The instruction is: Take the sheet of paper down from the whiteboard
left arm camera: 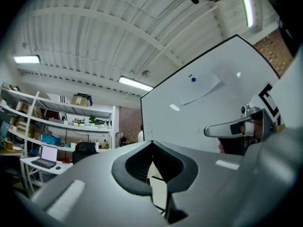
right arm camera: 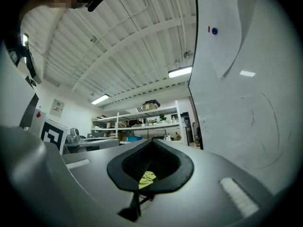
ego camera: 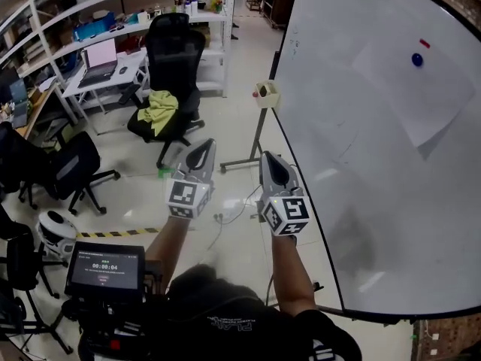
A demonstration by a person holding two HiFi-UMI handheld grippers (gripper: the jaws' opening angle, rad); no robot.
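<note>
White paper sheet [ego camera: 409, 96] upper right looks light and floppy, pinned by a blue magnet [ego camera: 417, 60]; I'd pinch its lower corner. Left claw [ego camera: 201, 150] and right claw [ego camera: 273, 164] are closed, empty.

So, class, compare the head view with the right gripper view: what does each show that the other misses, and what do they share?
Only the head view shows the laptop and the striped floor tape. Only the right gripper view shows the ceiling and a lit strip light. Both show the whiteboard with the sheet of paper pinned by a blue magnet.
</note>
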